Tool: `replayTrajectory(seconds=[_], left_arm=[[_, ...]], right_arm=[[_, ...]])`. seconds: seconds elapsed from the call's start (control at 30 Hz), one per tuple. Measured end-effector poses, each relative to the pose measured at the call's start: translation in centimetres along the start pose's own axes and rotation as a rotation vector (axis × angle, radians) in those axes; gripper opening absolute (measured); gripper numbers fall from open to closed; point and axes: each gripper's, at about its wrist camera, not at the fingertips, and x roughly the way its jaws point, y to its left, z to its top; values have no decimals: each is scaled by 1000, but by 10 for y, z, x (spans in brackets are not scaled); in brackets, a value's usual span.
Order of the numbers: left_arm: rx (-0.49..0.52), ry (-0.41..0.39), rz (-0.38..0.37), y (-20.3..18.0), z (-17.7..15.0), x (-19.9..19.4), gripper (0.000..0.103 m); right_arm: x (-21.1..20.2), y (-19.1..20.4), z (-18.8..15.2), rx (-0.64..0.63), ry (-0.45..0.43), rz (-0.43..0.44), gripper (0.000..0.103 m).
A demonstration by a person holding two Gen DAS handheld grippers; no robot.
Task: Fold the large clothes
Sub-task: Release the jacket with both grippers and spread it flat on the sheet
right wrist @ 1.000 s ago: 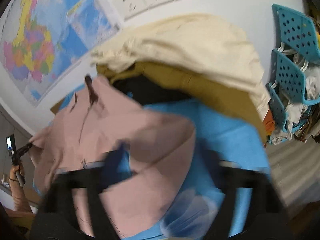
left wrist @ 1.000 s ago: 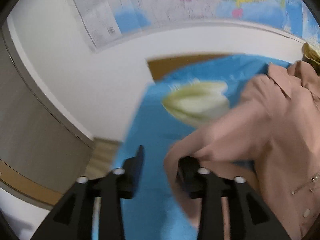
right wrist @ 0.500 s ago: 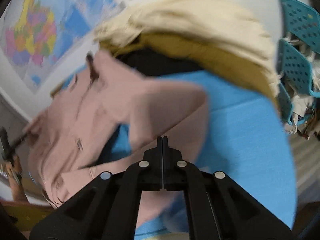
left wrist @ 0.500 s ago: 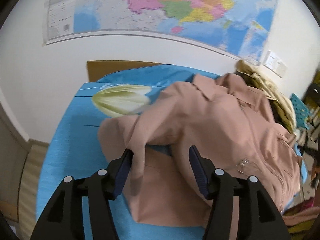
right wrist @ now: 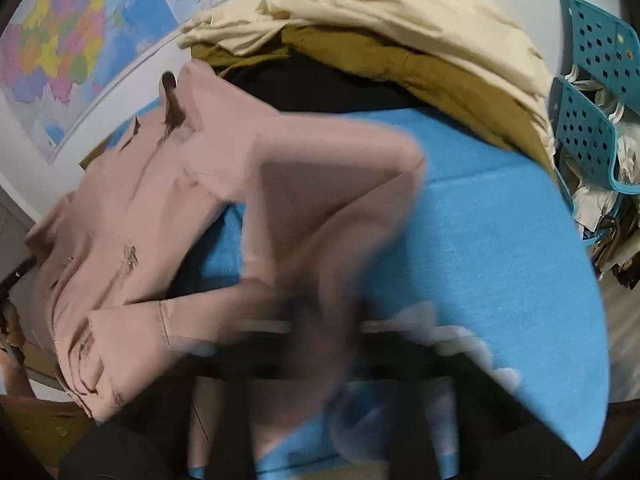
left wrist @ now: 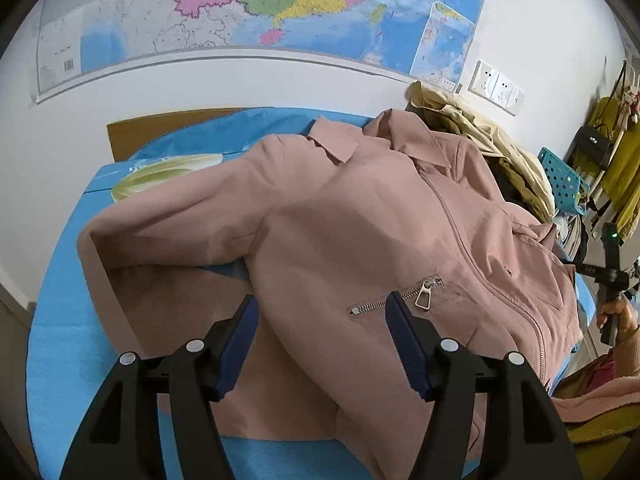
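Pink cloth makes up the one jacket (left wrist: 360,220) lying on the surface (left wrist: 56,320), which wears a bright blue cover. The jacket lies front up, with its collar toward the wall and one long zip down the middle. One small pocket zip (left wrist: 400,296) with a silver pull shows on its front. One sleeve (left wrist: 168,224) is bent back along the left side.

The left tongs (left wrist: 320,312) are spread wide apart. Their two blue-padded fingers (left wrist: 240,332) sit low over the bottom part of the jacket, one on each side of a fold. They are not pinching anything.

The right tongs (right wrist: 320,344) are a dark blur at the bottom of the right view. I cannot tell if they are spread or pressed together. The other sleeve (right wrist: 320,208) is blurry too, and it stands up in a hump right in front of them.

Behind the jacket sits one pile of other clothes (right wrist: 400,32): one cream, one mustard brown and one black. Two teal baskets (right wrist: 592,132) with holes stand to the right of the surface. One big coloured map (left wrist: 280,4) hangs on the wall, and its words are too small to read. One row of white wall sockets (left wrist: 496,88) is next to it.
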Motion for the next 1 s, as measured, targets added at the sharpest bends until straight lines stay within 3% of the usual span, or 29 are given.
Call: replayTrajectory(seconds=[0.13,0.23,0.27,0.33,0.37,0.4,0.47,0.57,0.67,0.7,0.77,0.87,0.93,1.0], left_arm=[[-18,2,6,5,-2,0,63],[-34,10,24,13,-3,2,63],[-42,15,25,15,-4,4,63],[-58,38,37,21,-6,10,63],[-65,48,42,23,-8,13,63],[-79,62,39,26,-10,15,63],[-99,68,26,31,-14,15,63],[-105,51,-4,33,-24,4,63],[-95,38,30,32,-31,-5,64],[-100,33,67,34,-33,-8,64],[-143,52,128,44,-36,-9,64],[-194,108,269,57,-43,-5,64],[-225,112,252,62,-51,-6,64],[-254,105,199,64,-55,-3,74]], right_arm=[[-61,-45,16,107,-173,-82,2],[-67,-77,22,177,-148,-108,5],[-59,-79,23,175,-113,-142,11],[-48,-73,25,168,-77,-227,42],[-48,-63,26,156,-97,-242,63],[-52,-50,26,131,-139,-245,70],[-60,-19,28,59,-205,-235,74],[-65,33,26,-82,-272,-117,82],[-47,91,14,-256,-202,107,85],[-38,109,8,-307,-166,144,85],[-21,144,-7,-418,-106,208,85],[6,182,-26,-531,-34,230,86],[16,196,-32,-546,-5,262,86],[25,204,-34,-536,10,279,86]])
